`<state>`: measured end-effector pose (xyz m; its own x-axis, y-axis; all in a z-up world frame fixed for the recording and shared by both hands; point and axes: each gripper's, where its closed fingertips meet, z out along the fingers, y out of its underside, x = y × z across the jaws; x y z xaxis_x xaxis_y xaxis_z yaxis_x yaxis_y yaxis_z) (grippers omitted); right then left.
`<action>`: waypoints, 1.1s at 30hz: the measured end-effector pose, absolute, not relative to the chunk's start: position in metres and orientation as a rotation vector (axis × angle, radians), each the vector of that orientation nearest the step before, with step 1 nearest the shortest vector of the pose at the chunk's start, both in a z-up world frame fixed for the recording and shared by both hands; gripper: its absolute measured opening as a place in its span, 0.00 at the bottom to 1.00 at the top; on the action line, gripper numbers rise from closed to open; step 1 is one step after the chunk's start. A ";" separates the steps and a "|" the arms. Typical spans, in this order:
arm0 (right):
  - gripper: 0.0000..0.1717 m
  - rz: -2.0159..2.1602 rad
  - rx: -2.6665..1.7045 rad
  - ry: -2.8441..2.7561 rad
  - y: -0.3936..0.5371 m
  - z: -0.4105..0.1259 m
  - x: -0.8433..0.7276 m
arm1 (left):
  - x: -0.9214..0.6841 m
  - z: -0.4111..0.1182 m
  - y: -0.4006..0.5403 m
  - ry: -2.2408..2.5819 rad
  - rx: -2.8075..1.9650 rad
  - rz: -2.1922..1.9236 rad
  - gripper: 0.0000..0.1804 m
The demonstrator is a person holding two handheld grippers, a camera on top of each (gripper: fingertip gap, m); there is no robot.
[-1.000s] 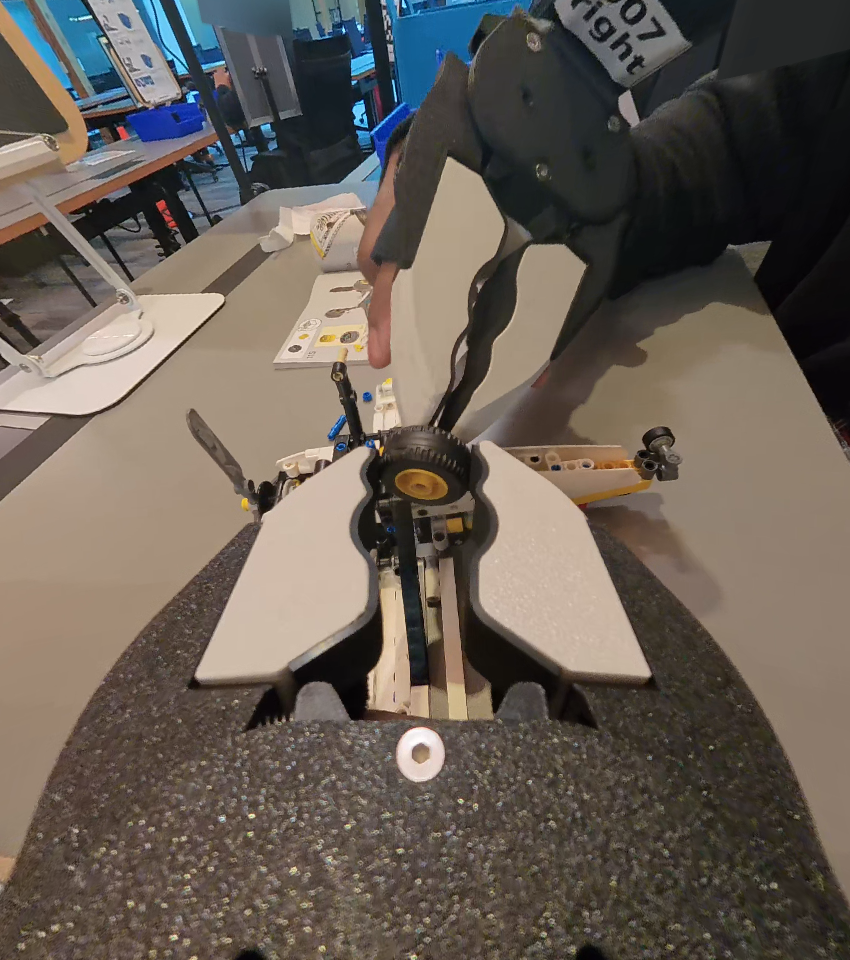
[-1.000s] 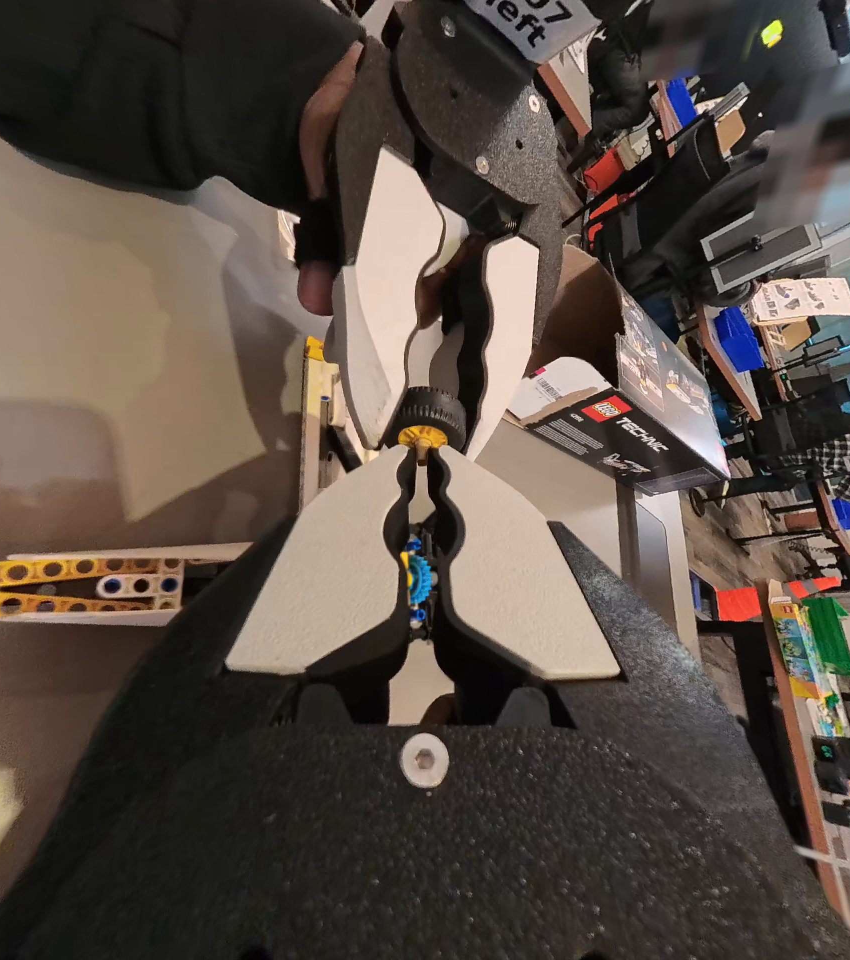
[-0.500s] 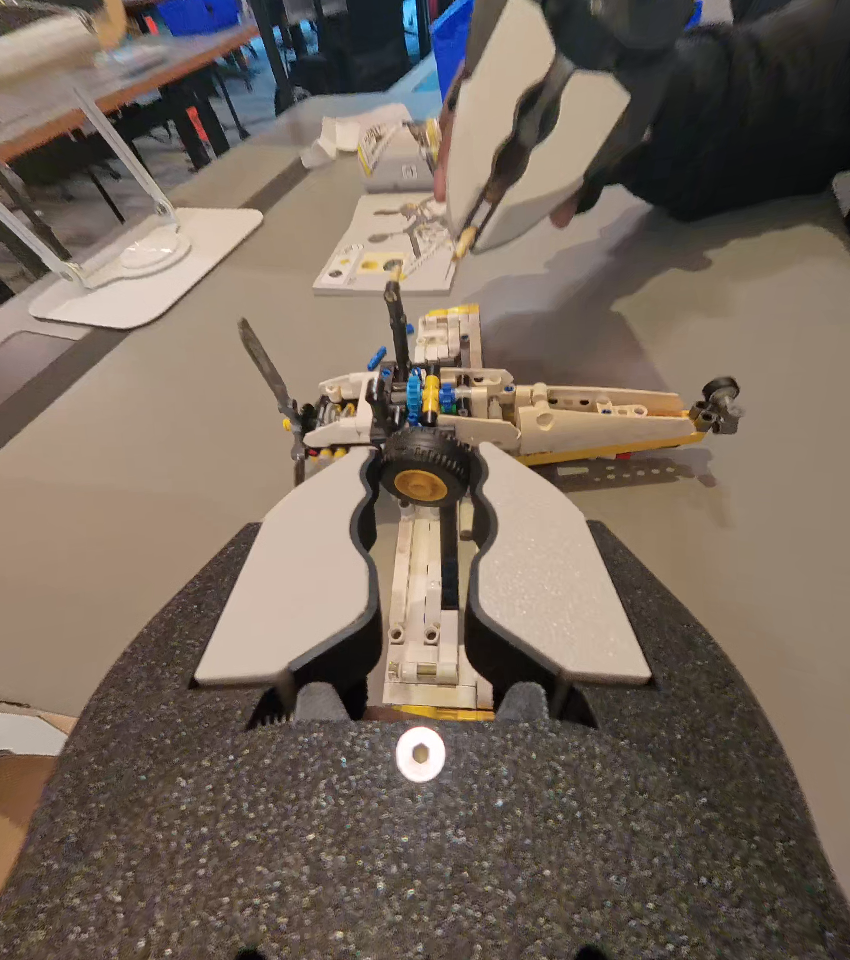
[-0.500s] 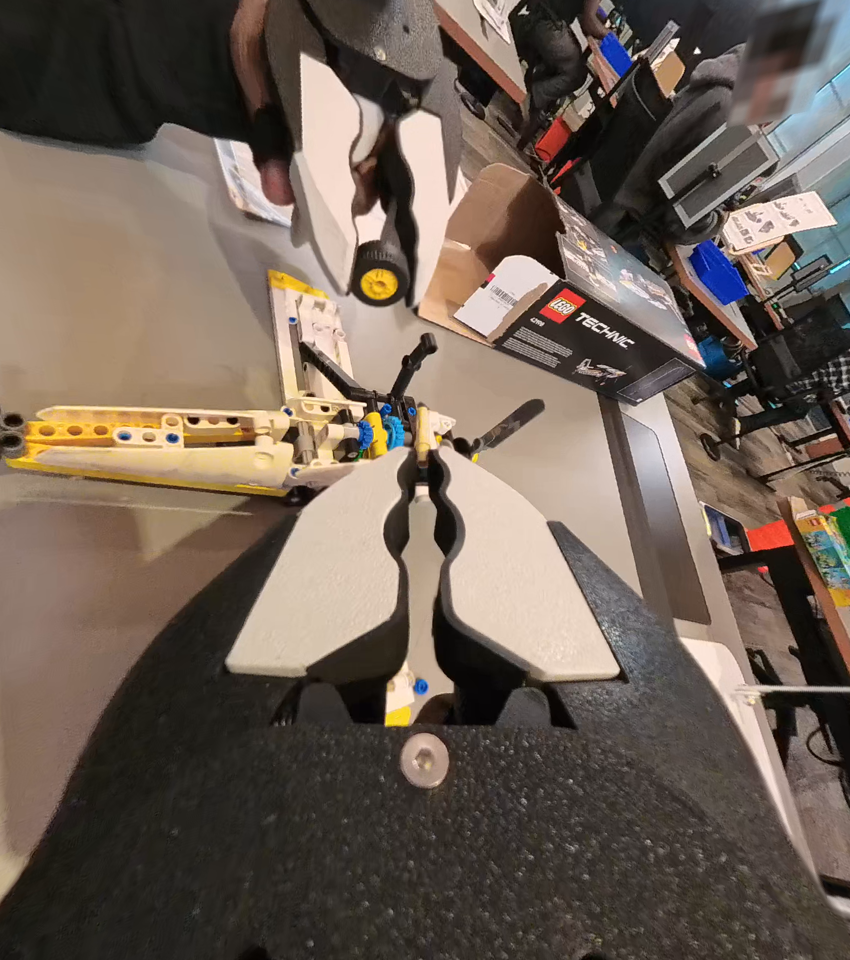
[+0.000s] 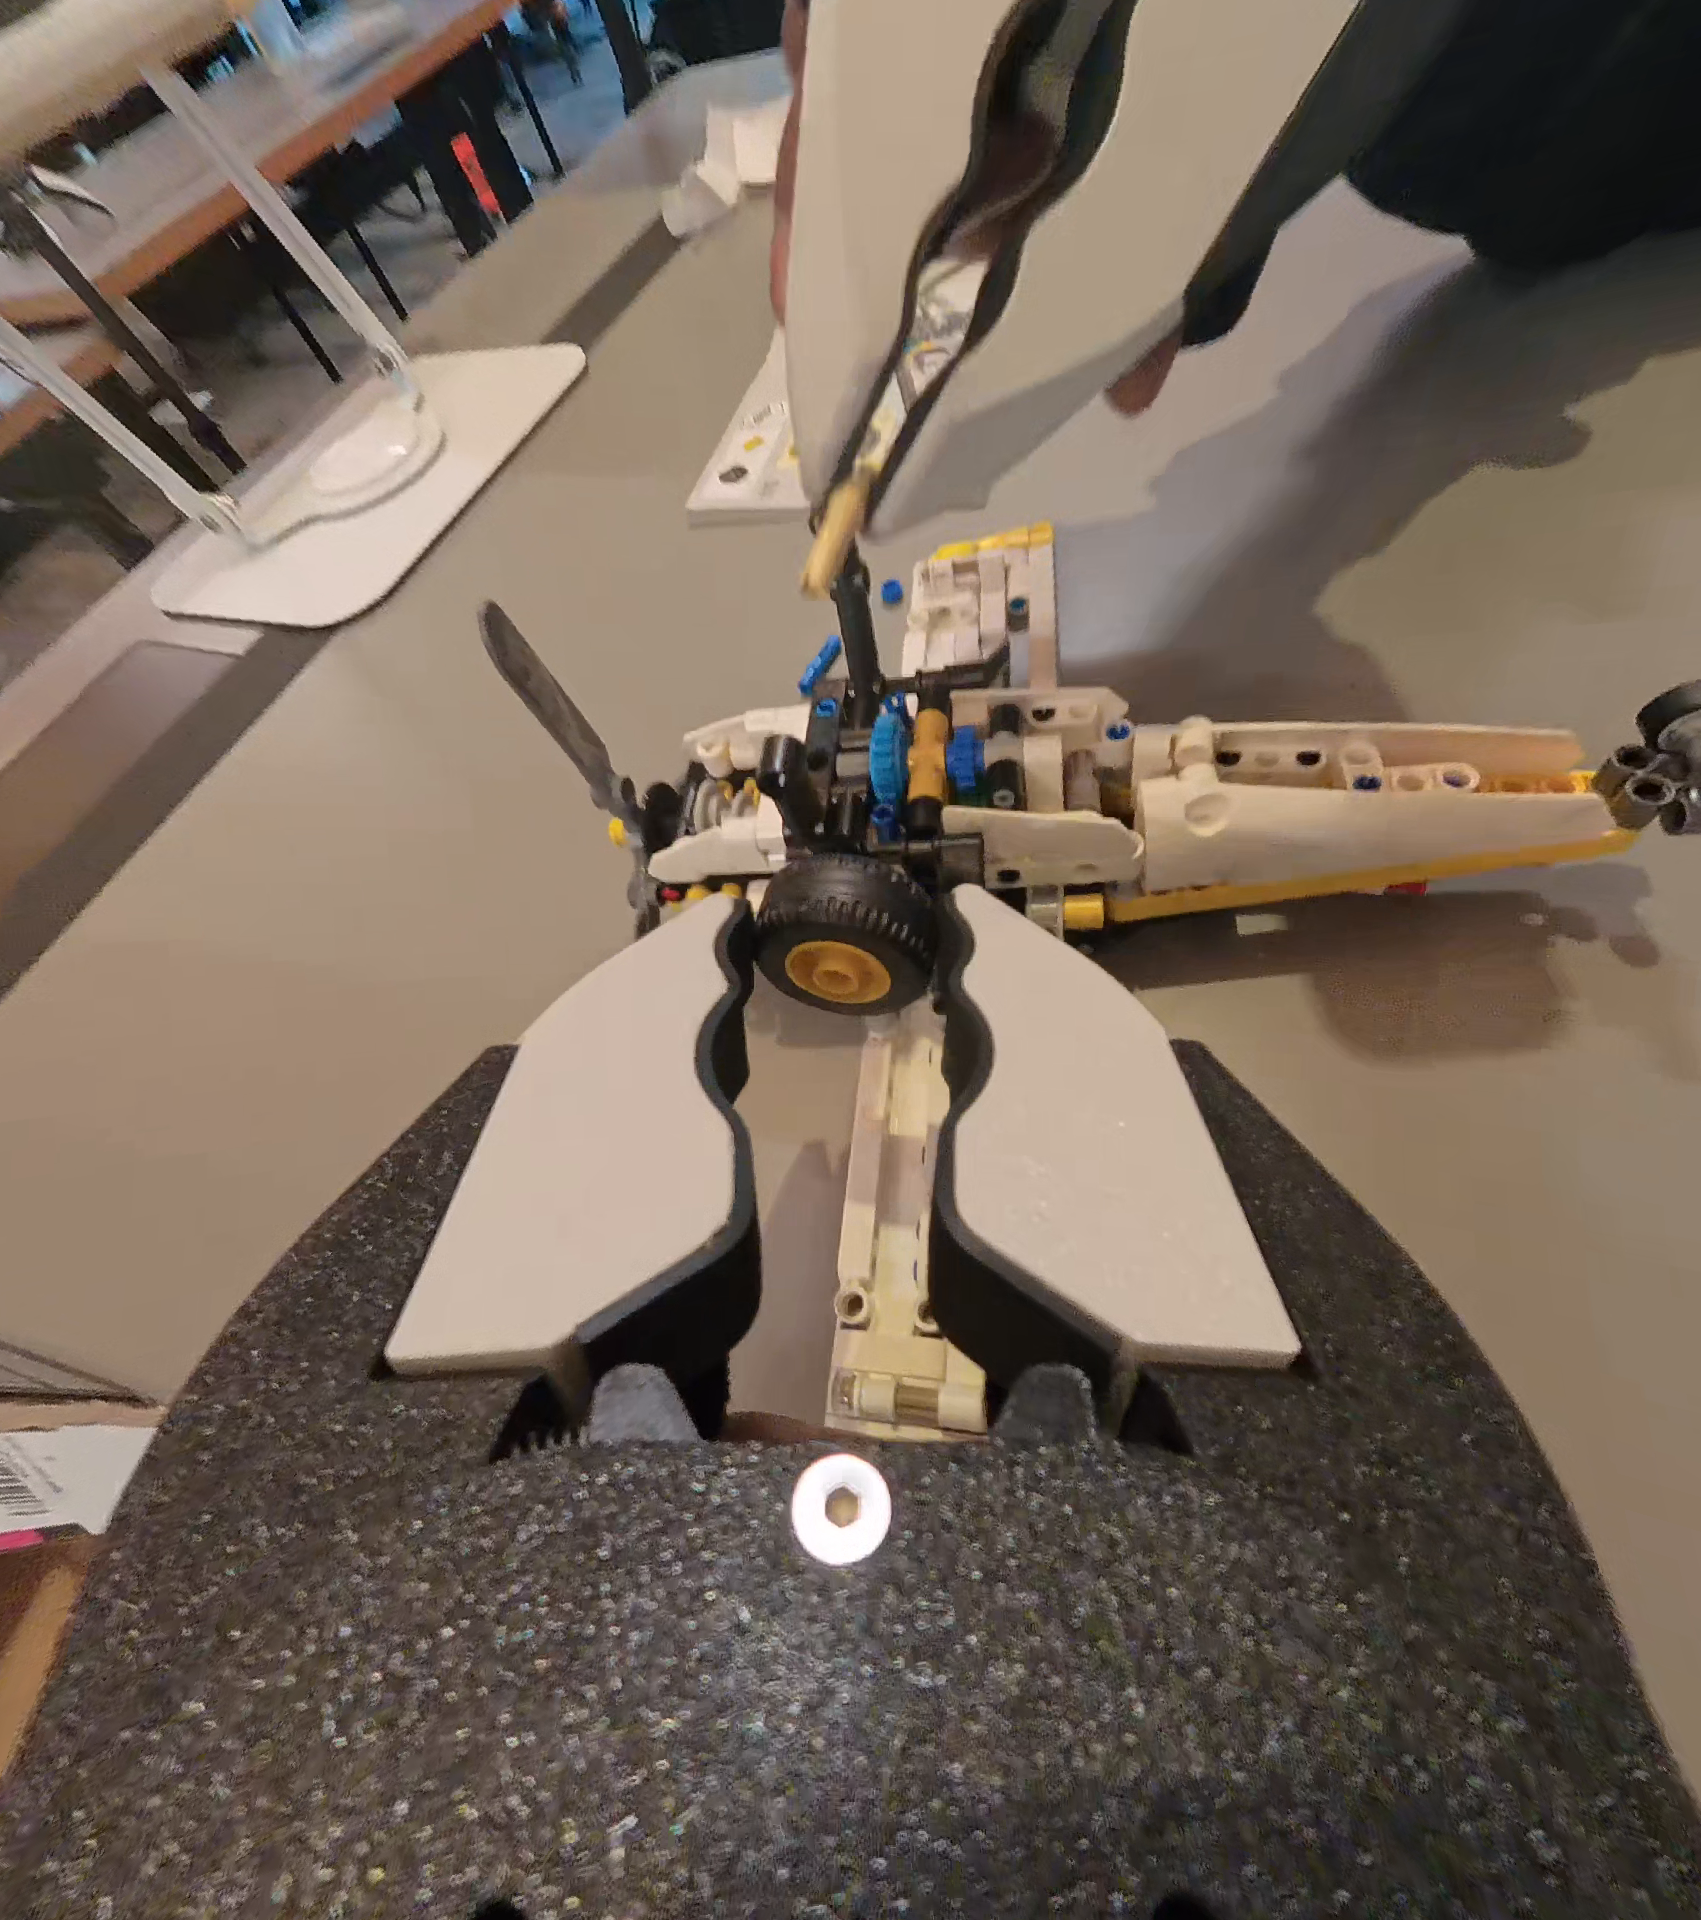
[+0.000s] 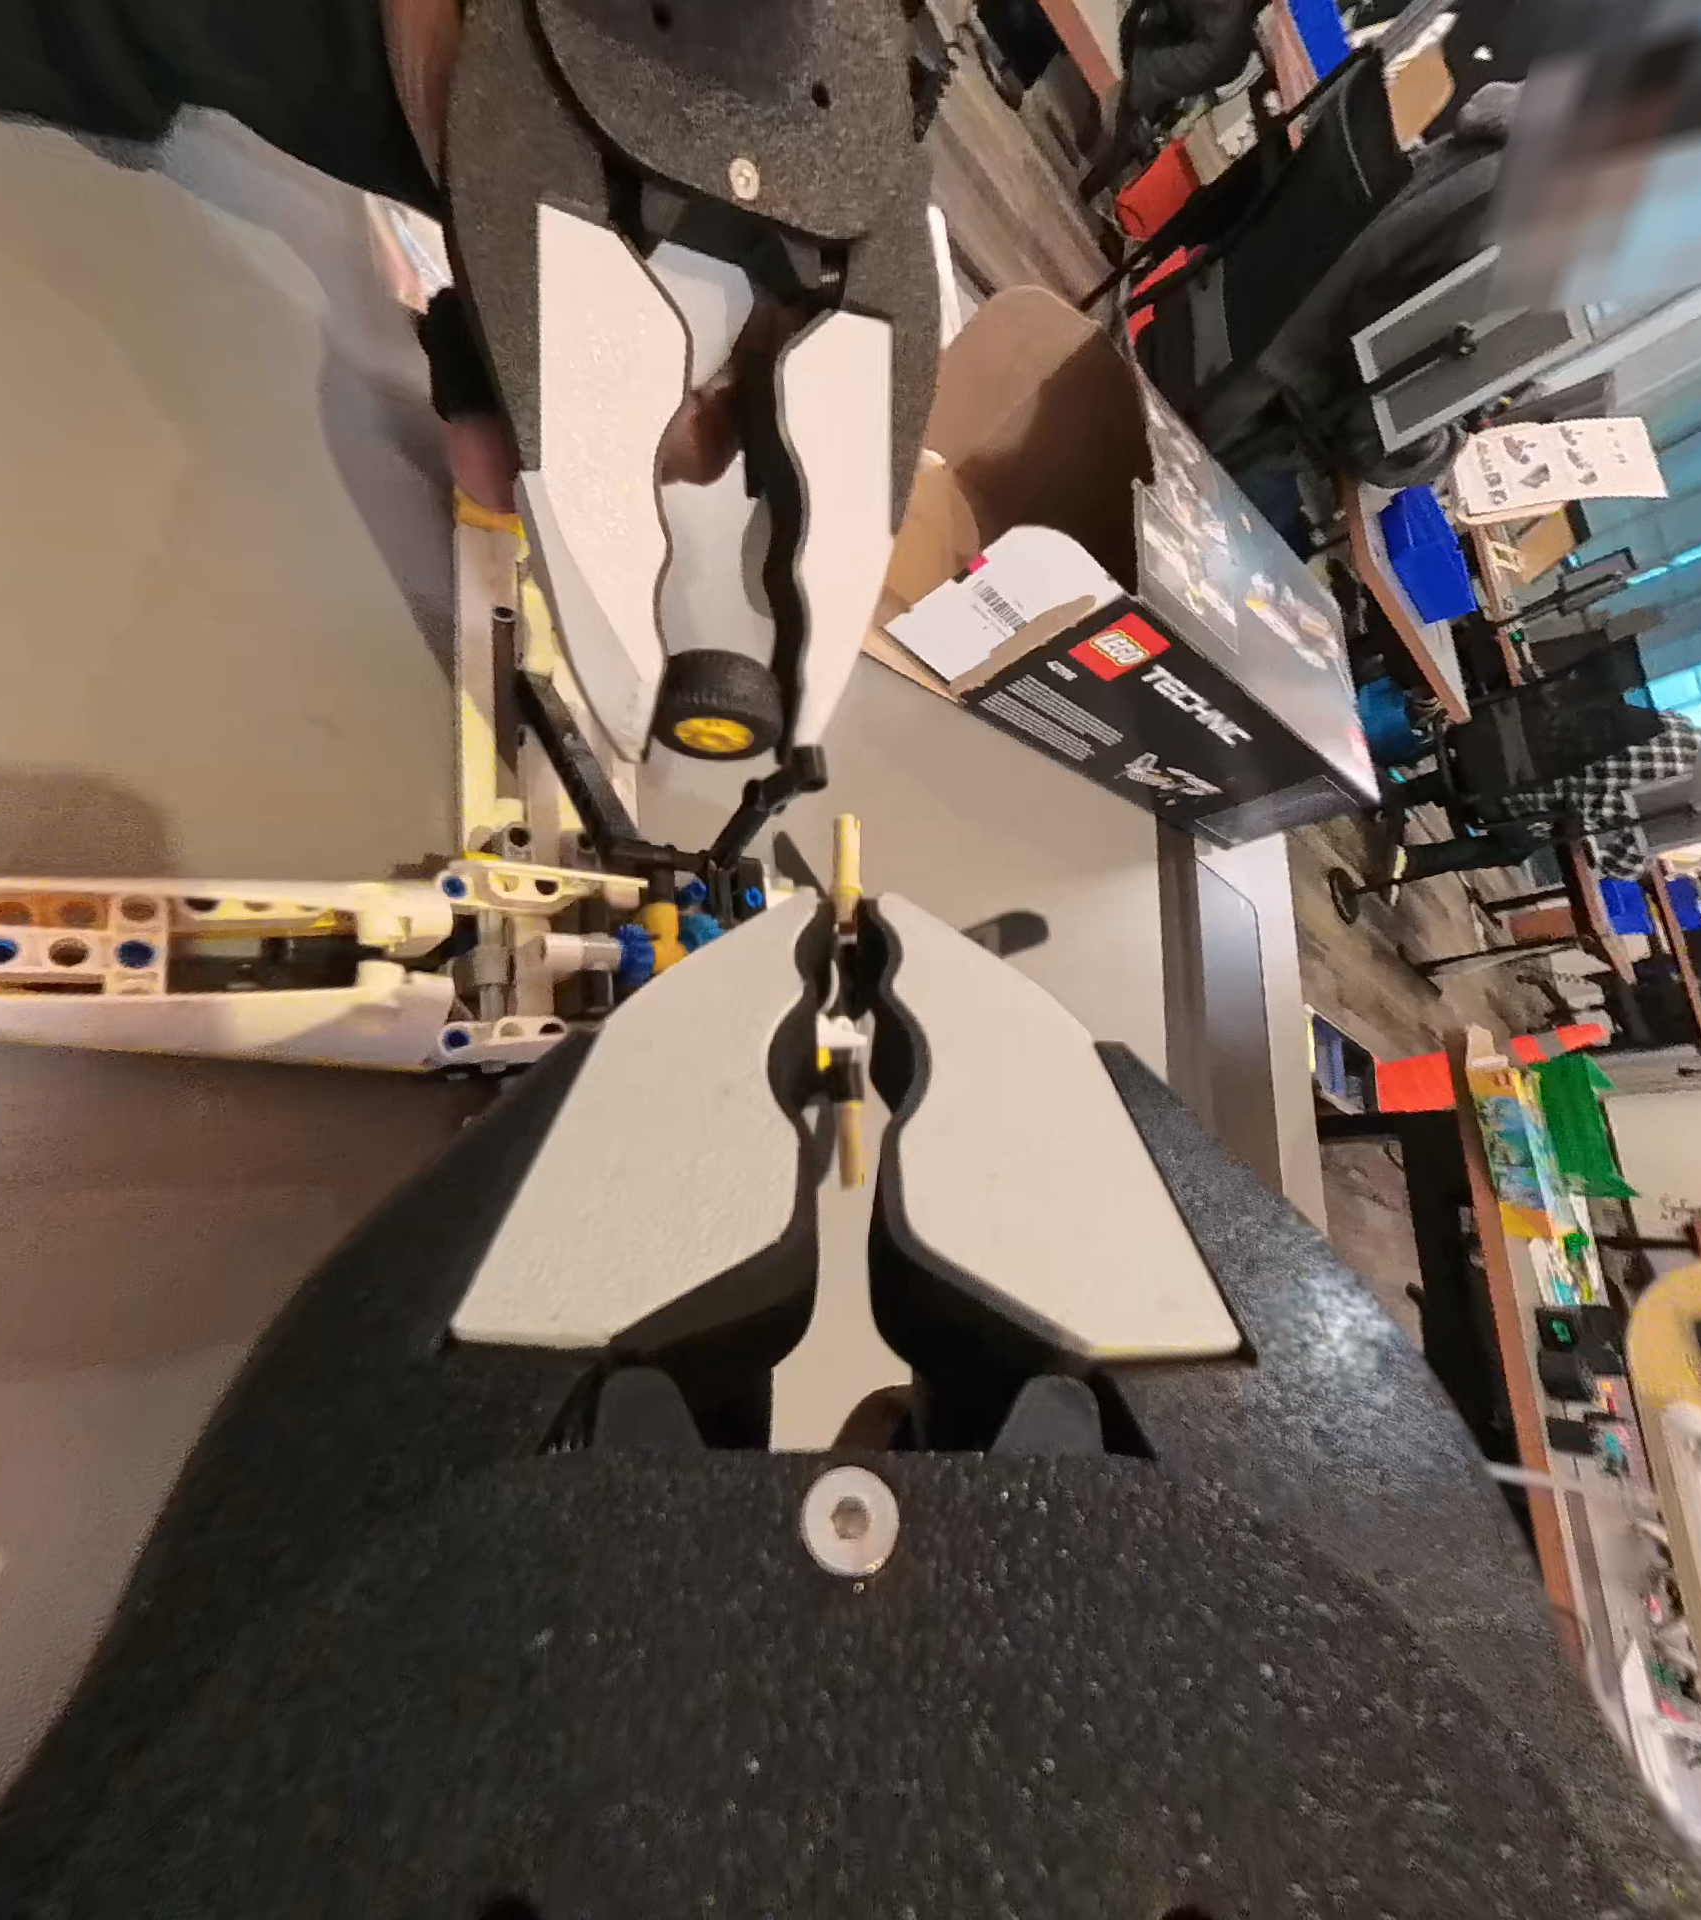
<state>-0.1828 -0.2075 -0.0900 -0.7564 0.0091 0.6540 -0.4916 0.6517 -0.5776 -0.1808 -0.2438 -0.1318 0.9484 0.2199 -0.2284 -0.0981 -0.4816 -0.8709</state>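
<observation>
Gripping black wheel (image 5: 846, 940) w/ left gripper (image 5: 846, 935) jaws; right gripper (image 6: 846, 914) jaws pinch tan axle pin (image 6: 846, 862).

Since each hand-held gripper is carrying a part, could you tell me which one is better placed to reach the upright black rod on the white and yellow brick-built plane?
Likely the right hand-held gripper: its thin tan axle hangs close by the black rod, whereas the left hand-held gripper, with the yellow-hubbed black wheel, sits near the plane.

White lettering and a red logo stand on the black box (image 6: 1189, 717); a barcode label (image 6: 997, 606) marks its white flap
</observation>
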 end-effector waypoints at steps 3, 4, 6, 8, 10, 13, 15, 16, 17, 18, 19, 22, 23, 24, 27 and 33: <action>0.03 0.947 0.398 -2.285 -0.214 -0.101 -0.189 | -0.182 -0.127 -0.242 -0.081 -2.010 0.398 0.19; 0.02 0.928 0.413 -2.277 -0.215 -0.103 -0.191 | -0.182 -0.127 -0.242 -0.081 -2.009 0.402 0.19; 0.02 0.920 0.436 -2.273 -0.218 -0.107 -0.191 | -0.183 -0.129 -0.241 -0.077 -2.016 0.409 0.19; 0.02 0.930 0.444 -2.264 -0.221 -0.108 -0.191 | -0.185 -0.129 -0.242 -0.079 -2.013 0.417 0.19; 0.02 0.942 0.454 -2.257 -0.222 -0.110 -0.191 | -0.185 -0.126 -0.241 -0.077 -1.993 0.416 0.19; 0.03 0.958 0.479 -2.233 -0.223 -0.110 -0.192 | -0.183 -0.124 -0.238 -0.063 -1.980 0.410 0.19; 0.02 0.981 0.494 -2.224 -0.223 -0.109 -0.191 | -0.182 -0.125 -0.237 -0.056 -1.985 0.411 0.19; 0.02 0.992 0.502 -2.222 -0.223 -0.109 -0.191 | -0.182 -0.125 -0.236 -0.054 -1.984 0.413 0.19; 0.03 1.007 0.507 -2.217 -0.223 -0.109 -0.190 | -0.182 -0.125 -0.235 -0.054 -1.983 0.414 0.19; 0.03 1.030 0.510 -2.210 -0.223 -0.107 -0.190 | -0.182 -0.125 -0.234 -0.055 -1.984 0.415 0.19; 0.02 1.057 0.513 -2.206 -0.223 -0.105 -0.189 | -0.183 -0.126 -0.234 -0.056 -1.982 0.416 0.19; 0.03 1.088 0.512 -2.212 -0.223 -0.105 -0.190 | -0.183 -0.125 -0.233 -0.056 -1.974 0.412 0.19; 0.03 1.090 0.515 -2.212 -0.223 -0.106 -0.190 | -0.183 -0.125 -0.233 -0.056 -1.973 0.412 0.19; 0.02 1.094 0.518 -2.211 -0.223 -0.106 -0.190 | -0.183 -0.125 -0.233 -0.056 -1.973 0.412 0.19; 0.03 1.121 0.526 -2.212 -0.223 -0.105 -0.189 | -0.183 -0.125 -0.233 -0.052 -1.964 0.416 0.19; 0.02 1.192 0.573 -2.206 -0.222 -0.106 -0.191 | -0.183 -0.125 -0.231 -0.041 -1.949 0.407 0.19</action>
<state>-0.1907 -0.2219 -0.1064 -0.7505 -0.1023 0.6530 -0.6022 0.5129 -0.6118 -0.1831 -0.2305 -0.1249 0.9407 0.2149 -0.2625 -0.1580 -0.4073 -0.8995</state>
